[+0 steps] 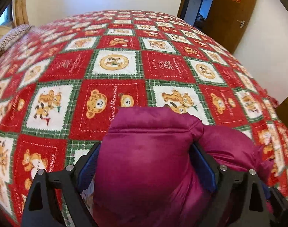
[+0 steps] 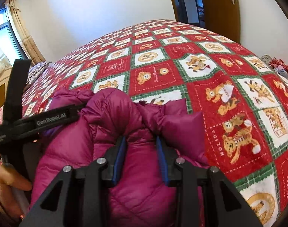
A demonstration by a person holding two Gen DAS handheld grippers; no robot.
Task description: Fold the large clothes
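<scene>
Right tool [image 2: 142, 147] pinching magenta jacket [image 2: 110, 117] fold.

Magenta quilted jacket [image 1: 144, 160] on a red, white and green checked bedspread [image 1: 162, 66] with orange bears.

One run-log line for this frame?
stage: jacket bunched, unfolded | left gripper: wide around magenta puffer jacket | right gripper: clamped on jacket | surface: teddy-bear bedspread

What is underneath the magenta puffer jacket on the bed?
The magenta puffer jacket lies on a red, white and green teddy-bear blanket. The blanket squares directly beneath it are covered, so anything else under it cannot be seen.
</scene>
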